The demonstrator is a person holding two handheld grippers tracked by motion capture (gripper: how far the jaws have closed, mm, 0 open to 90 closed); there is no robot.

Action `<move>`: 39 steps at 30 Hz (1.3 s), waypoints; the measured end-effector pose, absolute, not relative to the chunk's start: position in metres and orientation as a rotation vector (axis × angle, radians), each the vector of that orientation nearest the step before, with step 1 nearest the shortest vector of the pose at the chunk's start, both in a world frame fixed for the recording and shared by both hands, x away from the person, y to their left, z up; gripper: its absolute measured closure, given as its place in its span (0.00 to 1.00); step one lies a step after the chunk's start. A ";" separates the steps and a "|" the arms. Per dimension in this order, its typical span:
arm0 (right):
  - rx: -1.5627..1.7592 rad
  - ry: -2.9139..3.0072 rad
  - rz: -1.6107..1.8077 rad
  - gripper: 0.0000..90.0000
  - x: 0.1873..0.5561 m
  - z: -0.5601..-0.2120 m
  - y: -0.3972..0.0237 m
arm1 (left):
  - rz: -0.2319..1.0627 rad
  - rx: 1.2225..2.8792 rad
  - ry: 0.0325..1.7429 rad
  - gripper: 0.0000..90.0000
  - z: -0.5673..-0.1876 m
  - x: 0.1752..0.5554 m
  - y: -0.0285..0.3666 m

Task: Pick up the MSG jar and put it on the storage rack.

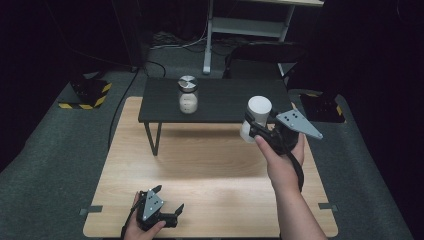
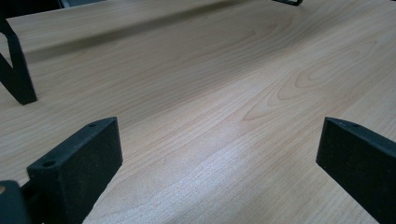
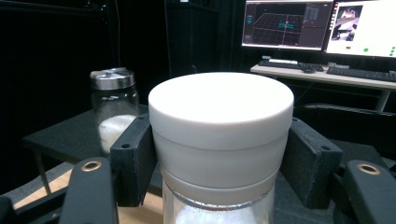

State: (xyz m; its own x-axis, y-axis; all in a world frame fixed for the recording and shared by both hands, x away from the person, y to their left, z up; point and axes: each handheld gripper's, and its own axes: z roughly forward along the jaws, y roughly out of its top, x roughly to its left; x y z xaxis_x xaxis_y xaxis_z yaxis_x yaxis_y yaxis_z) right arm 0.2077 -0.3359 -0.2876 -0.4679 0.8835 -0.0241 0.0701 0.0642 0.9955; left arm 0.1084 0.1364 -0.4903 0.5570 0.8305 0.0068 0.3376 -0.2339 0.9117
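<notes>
White-lidded jar (image 1: 256, 118) sits right of centre in the high view, lifted off the wooden table (image 1: 210, 170) and clamped in the right gripper (image 1: 260, 129), whose jaws press on its sides just under the lid. The person's right hand (image 1: 281, 162) holds that gripper, forearm rising from the bottom edge. Behind it, in the upper middle, a low black shelf (image 1: 220, 100) stands on the table, and a glass jar with a metal lid (image 1: 188, 94) rests on its left part, well apart from the held jar. At the lower left the left gripper (image 1: 169, 202) lies low over the table near its front edge, jaws spread with nothing between them, the left hand (image 1: 142, 230) around it.

From the left gripper view, the two black jaws rise at the lower left and lower right corners, wide apart, over bare wood grain (image 2: 210, 116). A black leg (image 2: 16, 74) of the shelf shows at the upper left.

From the right gripper view, the white lid (image 3: 221, 105) fills the centre, the jaws tight against both sides of the jar; white grains show through the glass (image 3: 219, 210) at the bottom. The metal-lidded jar (image 3: 113, 107) stands at left on the black shelf (image 3: 60, 133), partly filled with white powder. Two lit monitors (image 3: 322, 23) and a keyboard (image 3: 359, 72) occupy the upper right.
</notes>
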 end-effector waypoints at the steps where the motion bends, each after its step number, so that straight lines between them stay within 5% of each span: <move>1: 0.965 1.647 1.481 0.38 0.212 -0.285 -0.335 | 0.627 1.809 0.964 0.00 -0.490 0.108 0.136; 39: 1.014 1.637 1.456 0.38 0.288 -0.264 -0.300 | 0.602 1.782 0.974 0.00 -0.492 0.108 0.142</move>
